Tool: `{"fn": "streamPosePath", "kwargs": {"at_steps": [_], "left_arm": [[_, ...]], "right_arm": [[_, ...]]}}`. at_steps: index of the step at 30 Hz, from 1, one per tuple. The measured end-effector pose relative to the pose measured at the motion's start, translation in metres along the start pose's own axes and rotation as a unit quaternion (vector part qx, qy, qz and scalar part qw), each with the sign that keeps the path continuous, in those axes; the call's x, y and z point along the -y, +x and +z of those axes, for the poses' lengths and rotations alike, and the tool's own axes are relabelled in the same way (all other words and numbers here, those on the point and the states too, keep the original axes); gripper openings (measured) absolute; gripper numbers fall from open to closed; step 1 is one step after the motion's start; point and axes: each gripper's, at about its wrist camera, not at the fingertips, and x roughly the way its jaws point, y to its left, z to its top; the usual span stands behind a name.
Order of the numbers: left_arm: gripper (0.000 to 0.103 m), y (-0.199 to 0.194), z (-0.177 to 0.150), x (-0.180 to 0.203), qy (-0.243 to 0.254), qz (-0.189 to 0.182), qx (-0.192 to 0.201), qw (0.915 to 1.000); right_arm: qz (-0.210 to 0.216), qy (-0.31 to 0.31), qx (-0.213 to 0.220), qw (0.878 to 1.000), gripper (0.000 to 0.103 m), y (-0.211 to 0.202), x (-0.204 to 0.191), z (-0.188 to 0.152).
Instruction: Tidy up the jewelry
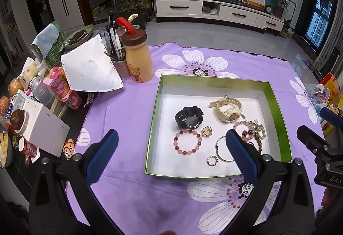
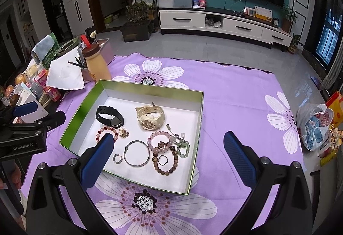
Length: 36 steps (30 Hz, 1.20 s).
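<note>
Right wrist view: right gripper (image 2: 169, 138) gapes above box (image 2: 137, 88) near edge.

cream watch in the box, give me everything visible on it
The cream watch is a chunky sports-style piece, apparently plastic or resin, with a round rose-gold-toned dial. Its strap is curled into a loop, with a metal buckle at the far end. It lies on the white floor of the green-walled box, toward the back, right of the black watch and apart from it. A green bead strand ends close by its near right side; contact is unclear. Neither gripper holds it.
</note>
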Motion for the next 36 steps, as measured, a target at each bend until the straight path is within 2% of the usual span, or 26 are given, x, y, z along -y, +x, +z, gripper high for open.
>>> {"fn": "streamPosePath", "kwargs": {"at_steps": [36], "left_arm": [[0.101, 0.016, -0.005, -0.002, 0.002, 0.012, -0.013, 0.9998]], "right_arm": [[0.000, -0.002, -0.007, 1.000, 0.102, 0.008, -0.003, -0.003]]}}
